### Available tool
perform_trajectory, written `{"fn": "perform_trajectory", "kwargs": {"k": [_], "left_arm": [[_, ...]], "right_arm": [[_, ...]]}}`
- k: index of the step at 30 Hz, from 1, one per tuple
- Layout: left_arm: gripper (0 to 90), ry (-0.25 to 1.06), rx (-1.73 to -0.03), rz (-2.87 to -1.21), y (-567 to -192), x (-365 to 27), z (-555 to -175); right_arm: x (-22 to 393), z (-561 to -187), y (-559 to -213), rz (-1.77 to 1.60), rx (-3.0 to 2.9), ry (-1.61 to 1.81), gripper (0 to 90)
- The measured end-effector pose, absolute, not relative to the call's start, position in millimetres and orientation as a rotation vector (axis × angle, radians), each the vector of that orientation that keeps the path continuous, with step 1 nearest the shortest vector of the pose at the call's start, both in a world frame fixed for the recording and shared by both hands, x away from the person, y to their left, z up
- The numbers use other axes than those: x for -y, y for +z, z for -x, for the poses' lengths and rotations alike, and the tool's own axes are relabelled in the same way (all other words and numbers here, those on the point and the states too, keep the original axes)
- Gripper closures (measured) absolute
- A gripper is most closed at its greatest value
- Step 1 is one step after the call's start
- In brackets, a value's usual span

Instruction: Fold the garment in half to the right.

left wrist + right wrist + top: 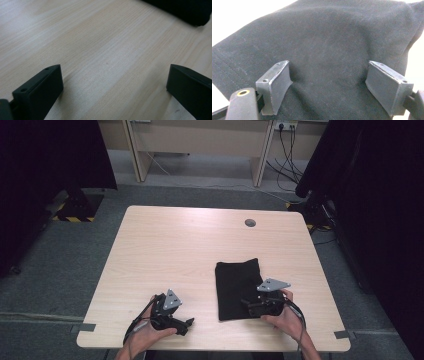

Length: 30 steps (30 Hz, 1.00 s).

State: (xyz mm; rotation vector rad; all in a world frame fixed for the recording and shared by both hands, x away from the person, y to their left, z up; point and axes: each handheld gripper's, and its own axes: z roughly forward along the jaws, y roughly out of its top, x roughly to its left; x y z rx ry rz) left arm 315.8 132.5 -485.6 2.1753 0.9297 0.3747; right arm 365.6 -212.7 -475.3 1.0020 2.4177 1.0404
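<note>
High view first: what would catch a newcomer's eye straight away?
A folded black cloth lies right of centre on the pale wooden table, the one dark shape against light grain. The right claw hovers open over its near edge, while the left claw, also open, sits over bare wood near the front edge.

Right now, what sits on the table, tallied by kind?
Folded black cloth: 1
Handheld grippers, left gripper and right gripper, both open: 2
Round grommet in the table: 1
Total: 4
</note>
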Motion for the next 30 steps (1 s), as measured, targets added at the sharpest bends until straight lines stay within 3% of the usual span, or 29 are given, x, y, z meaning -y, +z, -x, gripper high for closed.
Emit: {"fn": "perform_trajectory", "kwargs": {"k": [30], "left_arm": [[0.0, 0.376, -0.935, -2.173, -486, -133, -316]], "right_arm": [[142, -404, -475, -1.035, -2.406, 1.025, 20.7]]}}
